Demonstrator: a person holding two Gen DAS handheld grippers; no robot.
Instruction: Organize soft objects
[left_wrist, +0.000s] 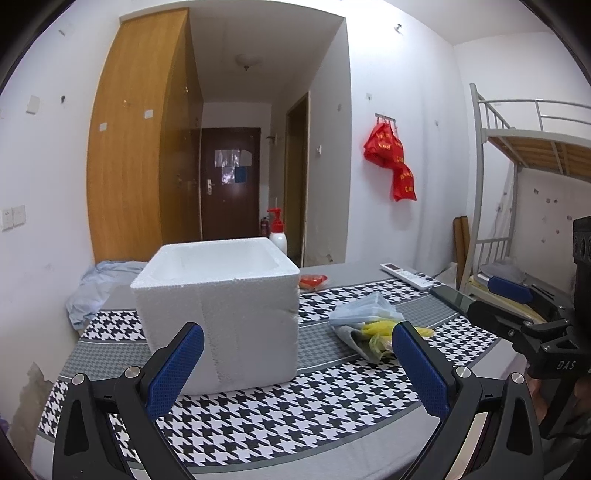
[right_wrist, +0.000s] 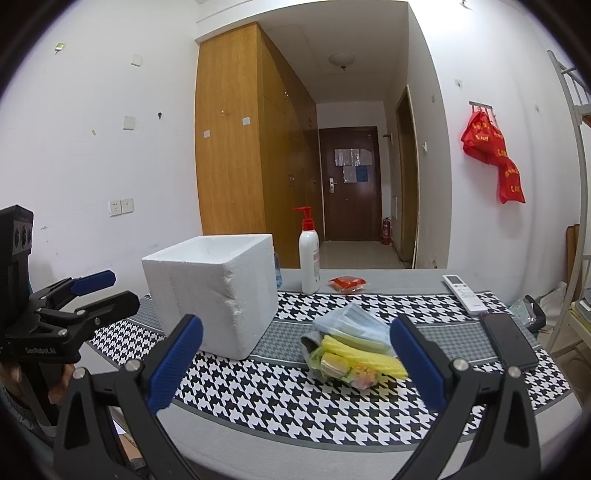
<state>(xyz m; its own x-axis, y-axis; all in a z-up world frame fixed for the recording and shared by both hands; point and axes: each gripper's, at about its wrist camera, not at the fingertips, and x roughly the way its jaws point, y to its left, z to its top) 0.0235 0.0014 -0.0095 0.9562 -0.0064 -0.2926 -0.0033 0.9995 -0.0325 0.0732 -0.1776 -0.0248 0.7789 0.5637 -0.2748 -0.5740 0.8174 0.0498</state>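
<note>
Both handheld tools share one build: the left gripper (left_wrist: 297, 363) and right gripper (right_wrist: 295, 363) have black angular plastic frames, silver round pivot screws and blue dimpled finger pads (right_wrist: 176, 363). White lettering marks the frames, seemingly "GenRobot.AI". A black camera block (right_wrist: 14, 236) with round lenses tops each.

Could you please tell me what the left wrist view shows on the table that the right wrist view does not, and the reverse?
Only the left wrist view shows the crumpled blue cloth at the table's far left and the foam box's hollow inside. Only the right wrist view shows the whole pump bottle, which the box partly hides in the left view. Both show the pile of soft objects, remote, phone and red packet.
</note>
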